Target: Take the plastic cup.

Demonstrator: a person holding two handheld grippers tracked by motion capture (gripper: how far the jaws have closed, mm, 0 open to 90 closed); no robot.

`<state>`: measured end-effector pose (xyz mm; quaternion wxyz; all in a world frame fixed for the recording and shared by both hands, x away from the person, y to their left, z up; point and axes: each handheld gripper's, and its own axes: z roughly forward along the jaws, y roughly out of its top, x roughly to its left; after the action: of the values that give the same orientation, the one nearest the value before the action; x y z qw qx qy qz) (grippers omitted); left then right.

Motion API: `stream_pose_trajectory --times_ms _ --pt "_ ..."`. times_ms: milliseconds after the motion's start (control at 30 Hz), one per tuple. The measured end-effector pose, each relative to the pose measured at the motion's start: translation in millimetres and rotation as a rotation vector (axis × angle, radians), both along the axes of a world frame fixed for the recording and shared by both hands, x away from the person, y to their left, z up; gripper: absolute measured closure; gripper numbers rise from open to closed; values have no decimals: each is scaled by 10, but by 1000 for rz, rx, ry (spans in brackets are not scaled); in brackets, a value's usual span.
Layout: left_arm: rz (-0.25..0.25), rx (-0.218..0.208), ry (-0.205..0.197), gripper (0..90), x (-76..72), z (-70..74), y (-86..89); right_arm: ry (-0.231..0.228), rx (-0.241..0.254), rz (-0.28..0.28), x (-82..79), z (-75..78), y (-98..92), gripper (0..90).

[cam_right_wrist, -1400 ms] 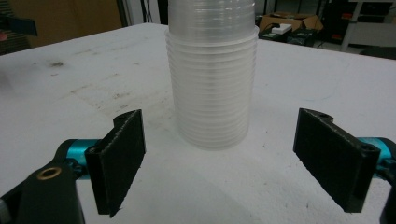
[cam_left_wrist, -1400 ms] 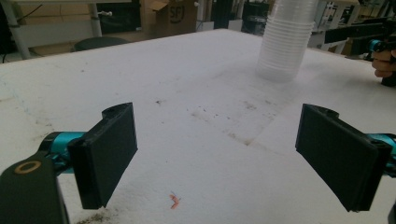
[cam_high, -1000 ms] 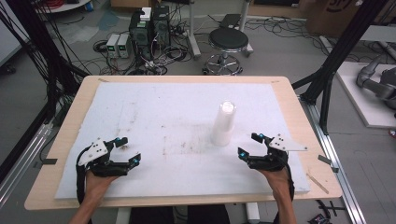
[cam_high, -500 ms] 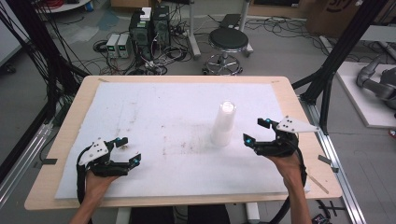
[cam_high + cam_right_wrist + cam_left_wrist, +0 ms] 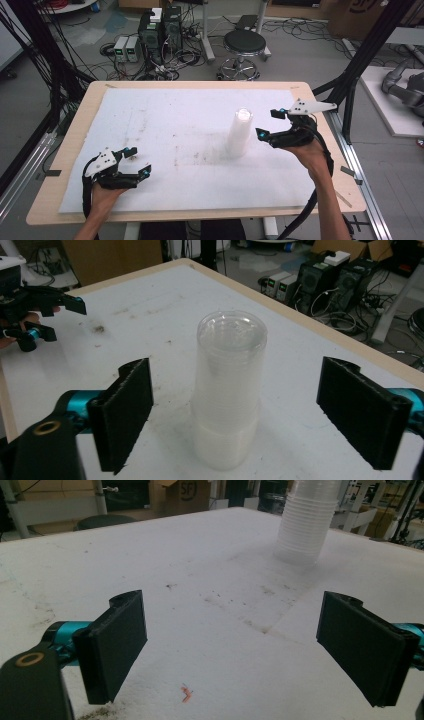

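One stack of clear plastic cups (image 5: 239,132) stood upright on the white-covered bench (image 5: 170,125), right of centre; its single cups were too many and too tightly nested to count. Two tools were in play. The right tool (image 5: 267,124) hung above the bench just at the stack's 3 o'clock, near its top and apart from it; its jaws had just been opening, stood wide, and held nothing. The left tool (image 5: 138,161) sat low at the bench's 7 o'clock, well apart from the stack, jaws spread and empty.
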<state>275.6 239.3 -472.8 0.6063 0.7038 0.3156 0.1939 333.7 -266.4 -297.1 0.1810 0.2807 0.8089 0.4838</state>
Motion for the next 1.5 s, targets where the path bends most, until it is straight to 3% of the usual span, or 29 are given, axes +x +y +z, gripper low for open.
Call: stream_pose_trajectory --times_ms 233,500,700,1200,1500 --pt "-1 4 0 125 1 0 -7 35 -71 37 172 148 128 140" --pt "-2 7 2 125 2 2 -10 67 -124 54 338 156 250 137" --pt "-2 8 3 125 3 2 -10 87 -153 66 457 106 358 137" --pt "-6 20 9 125 8 4 -19 185 -241 112 659 -122 621 139" --pt "-4 24 11 125 8 6 -19 191 -270 117 703 -171 672 163"
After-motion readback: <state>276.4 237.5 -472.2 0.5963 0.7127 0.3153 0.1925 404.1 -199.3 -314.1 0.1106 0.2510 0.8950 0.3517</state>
